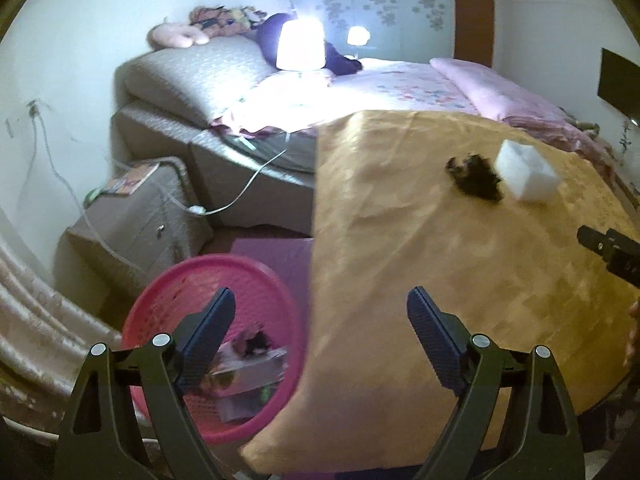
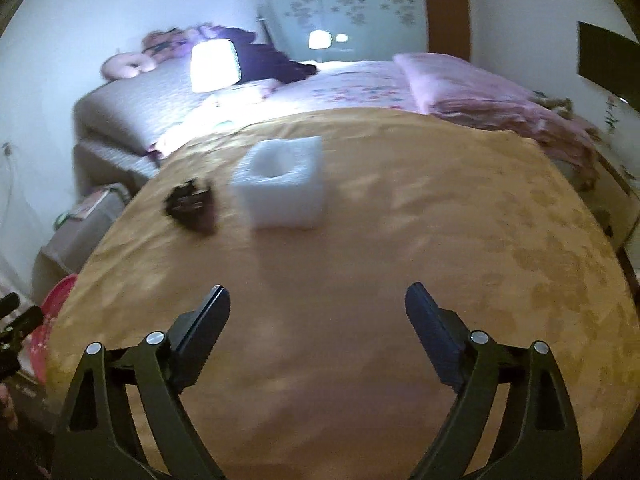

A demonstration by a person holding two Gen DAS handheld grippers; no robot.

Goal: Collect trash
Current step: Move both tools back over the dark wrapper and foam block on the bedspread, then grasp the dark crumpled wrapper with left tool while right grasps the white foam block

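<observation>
A white foam block (image 2: 282,182) with a hollow in its top lies on the gold cloth of the table (image 2: 360,280), with a dark crumpled scrap (image 2: 192,206) just left of it. In the left wrist view the same foam block (image 1: 526,174) and dark scrap (image 1: 476,178) lie far right. A pink mesh basket (image 1: 180,304) stands on the floor left of the table, with wrappers and a box inside. My left gripper (image 1: 320,306) hangs open over the table edge and the basket, nothing between its fingers. My right gripper (image 2: 318,306) is open above the cloth, short of the foam block; it also shows at the right edge (image 1: 612,250).
A bed (image 1: 360,84) with pink bedding runs behind the table, a lit lamp (image 1: 300,44) by it. A grey nightstand (image 1: 132,220) with trailing cables stands by the wall, left of the basket. A purple mat (image 1: 276,256) lies on the floor.
</observation>
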